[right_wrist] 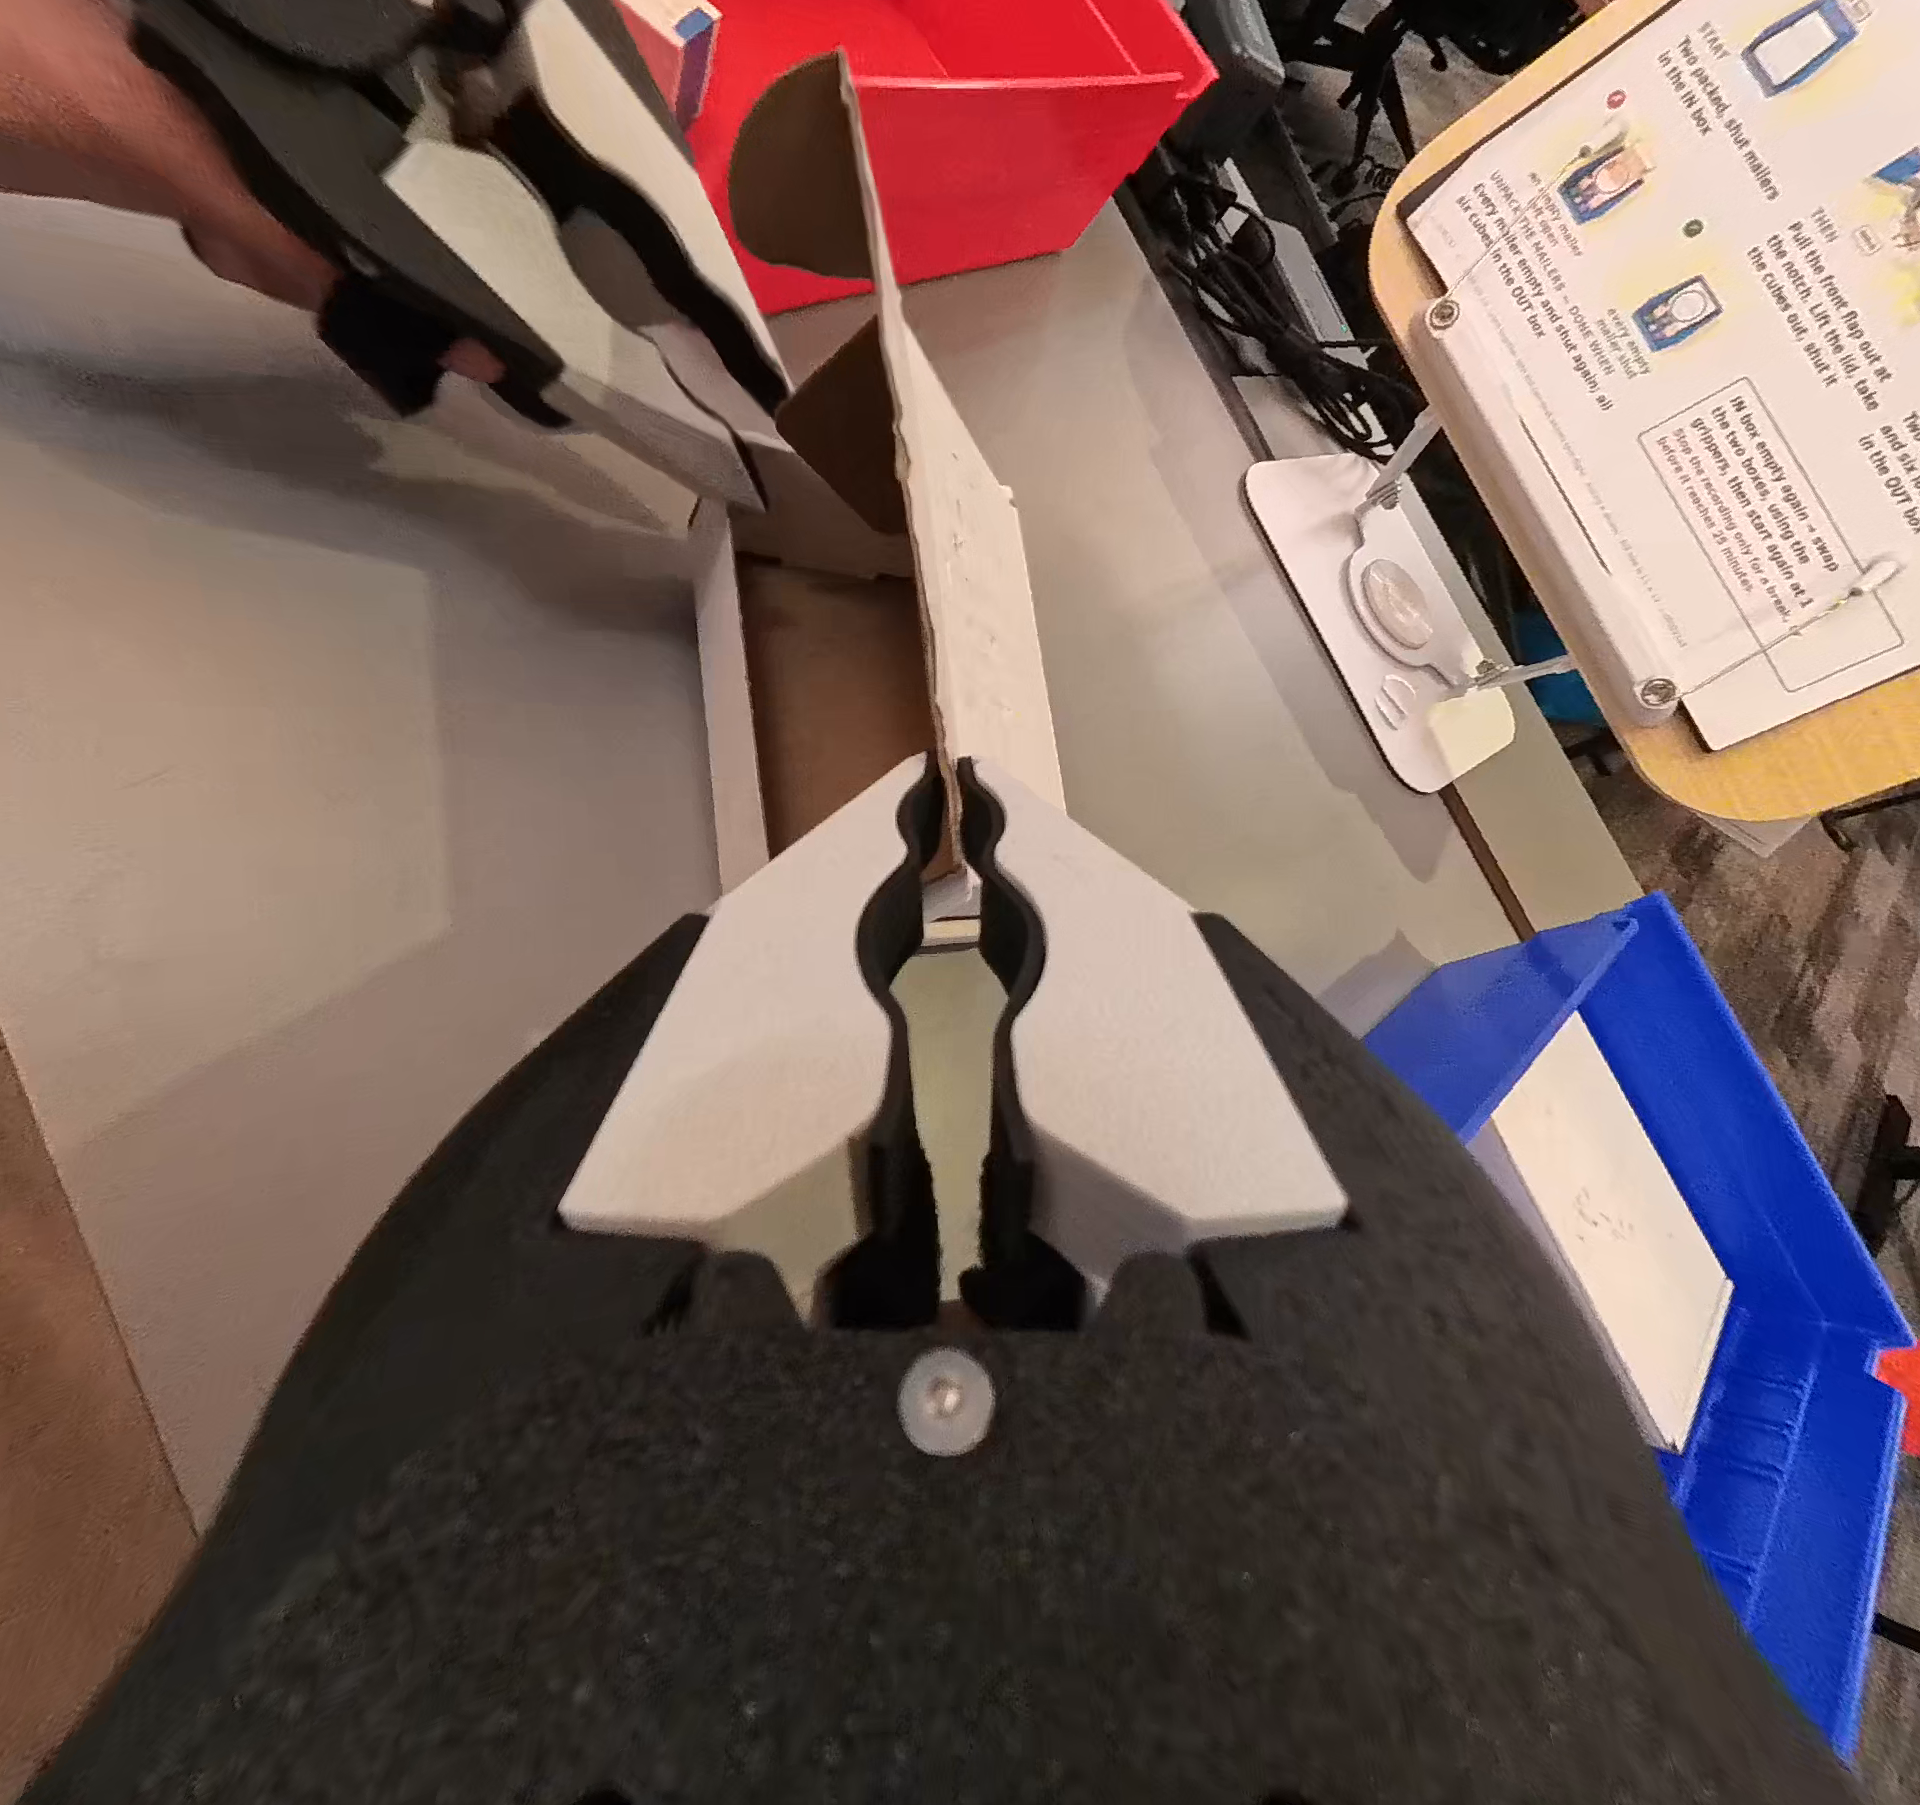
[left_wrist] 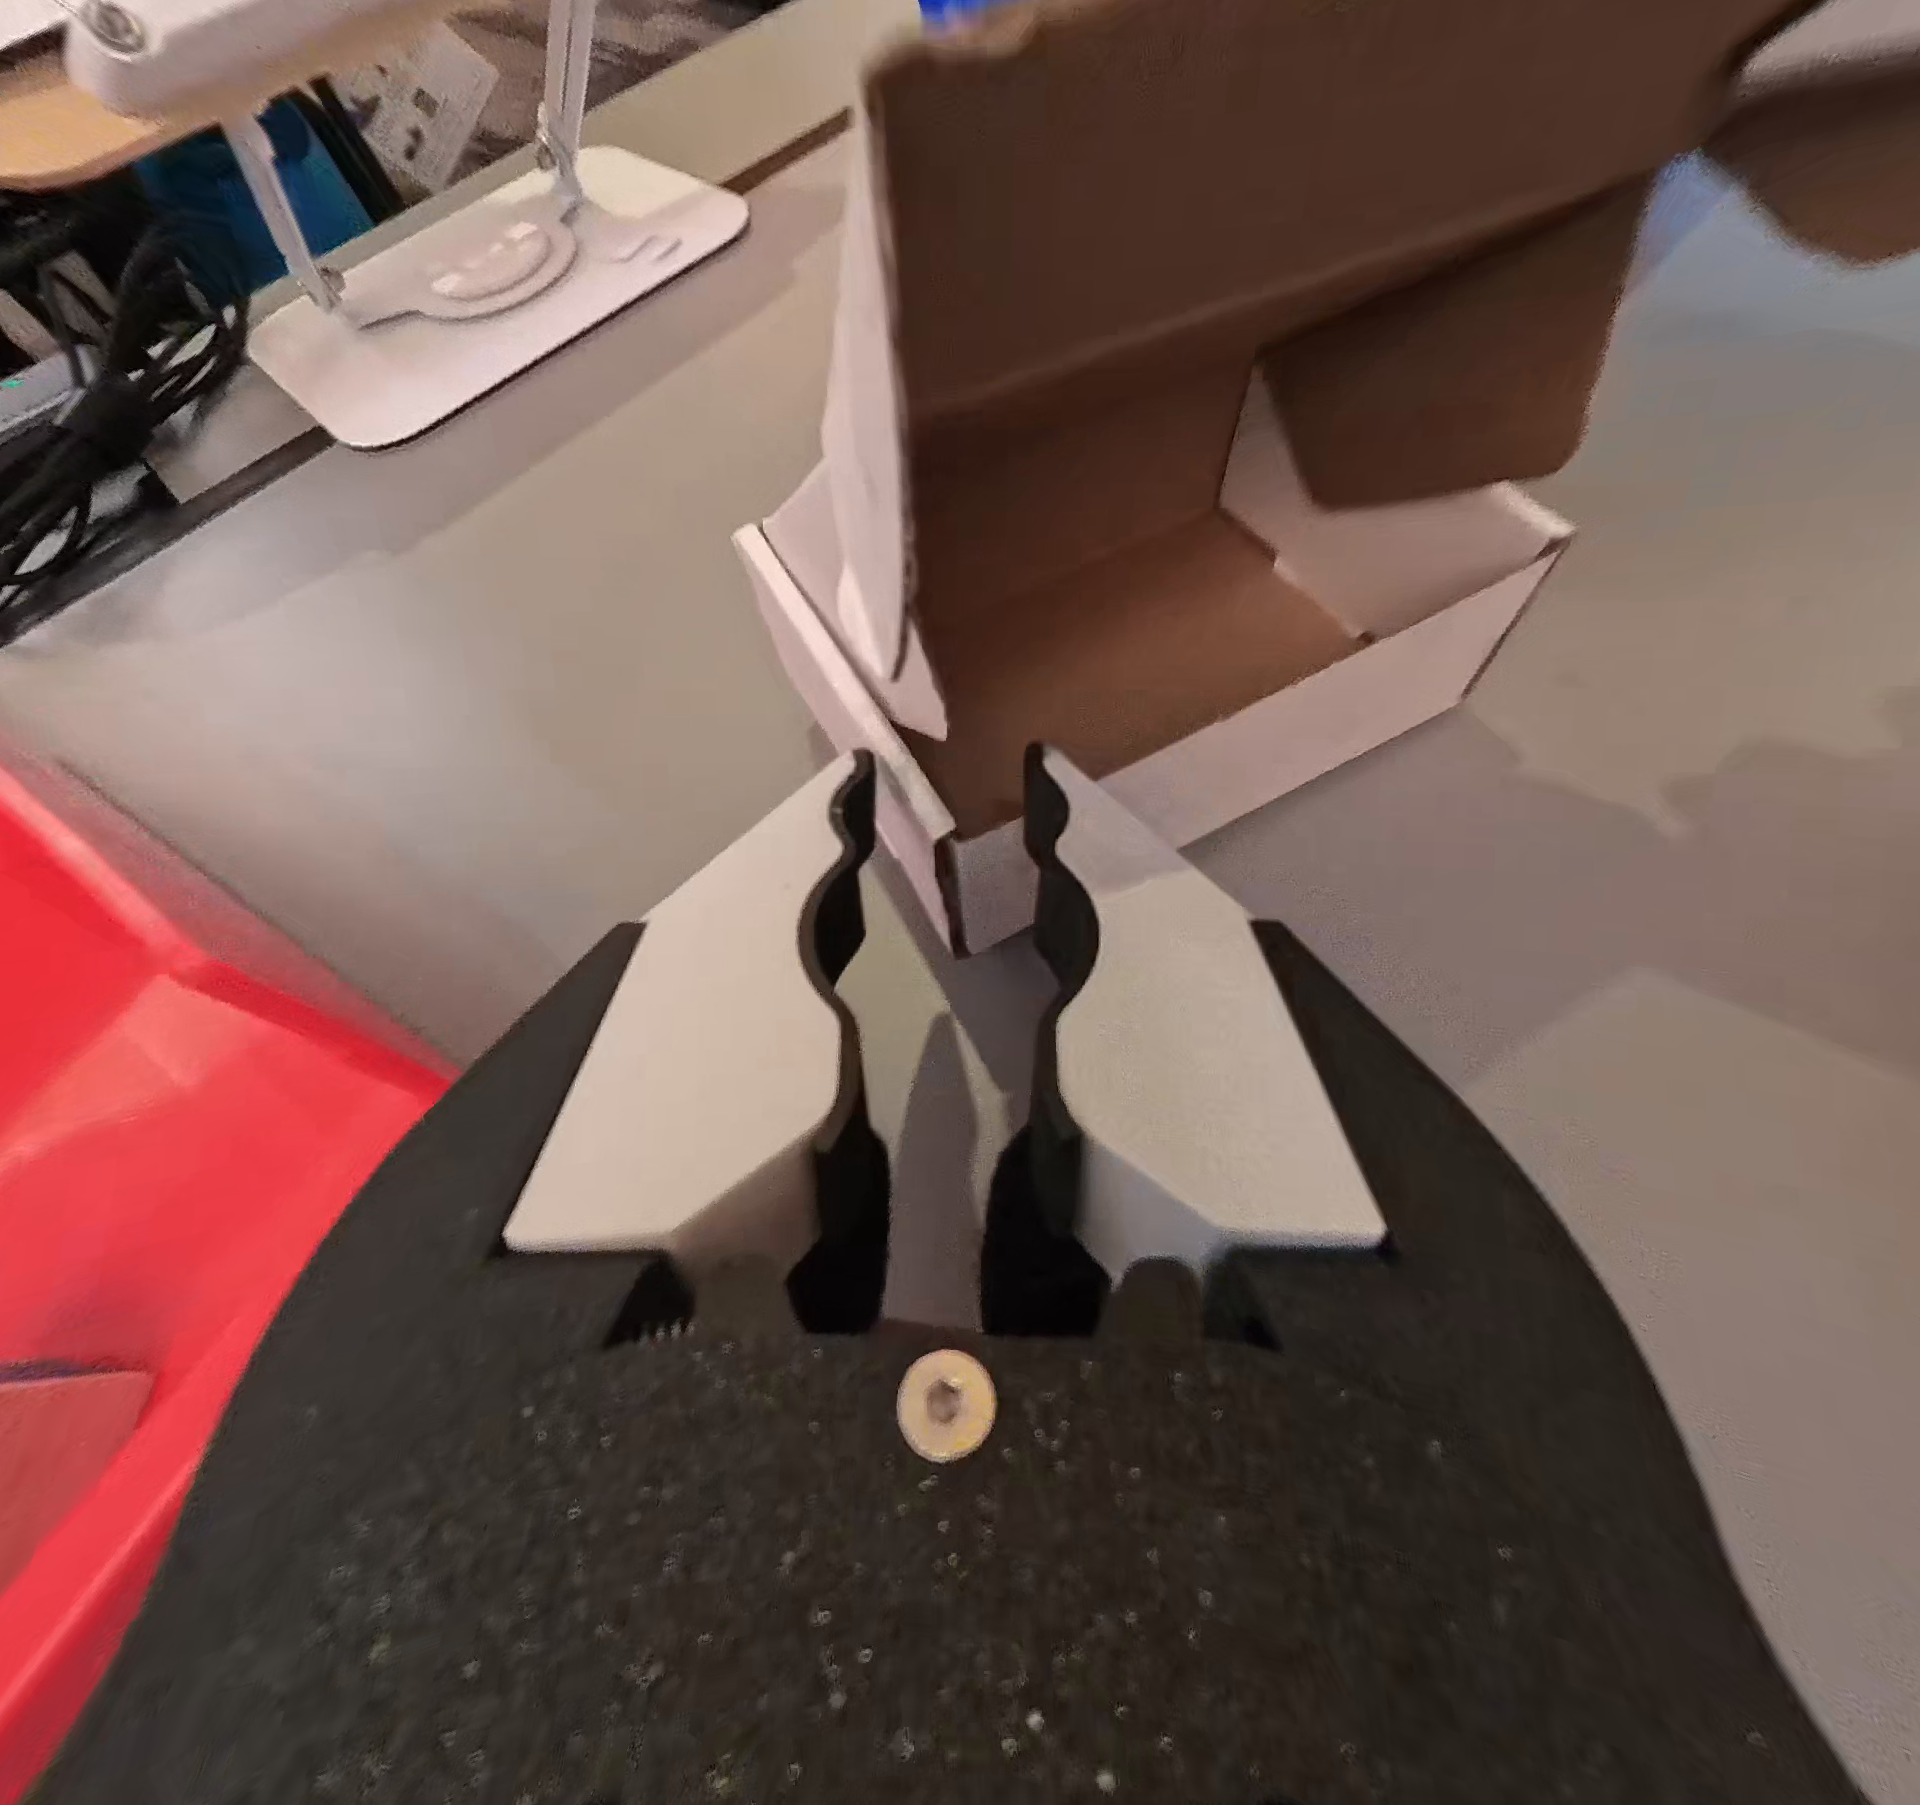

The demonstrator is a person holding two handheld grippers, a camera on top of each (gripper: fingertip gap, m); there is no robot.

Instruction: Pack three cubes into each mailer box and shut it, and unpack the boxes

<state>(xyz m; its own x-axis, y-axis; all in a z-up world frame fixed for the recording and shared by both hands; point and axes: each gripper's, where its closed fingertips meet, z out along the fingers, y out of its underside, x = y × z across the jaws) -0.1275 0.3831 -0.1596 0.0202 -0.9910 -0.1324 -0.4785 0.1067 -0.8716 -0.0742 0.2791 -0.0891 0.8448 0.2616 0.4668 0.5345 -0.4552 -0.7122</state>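
The right gripper (right_wrist: 954,779) pinches the raised lid (right_wrist: 977,550) of the mailer box (left_wrist: 1299,706) (white outside, brown inside), on the grey table (left_wrist: 520,716). At twelve o'clock, the left gripper (left_wrist: 951,768) gapes beside its corner, holding nothing.

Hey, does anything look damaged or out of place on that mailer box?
The mailer box looks sound, but the edge of its lid, pinched in the right tool, looks slightly ragged. Nothing else stands out.

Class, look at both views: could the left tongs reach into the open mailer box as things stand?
Probably yes. The right tongs hold the lid up, the left tongs sit open at the mailer box corner, and nothing shows between them and its interior.
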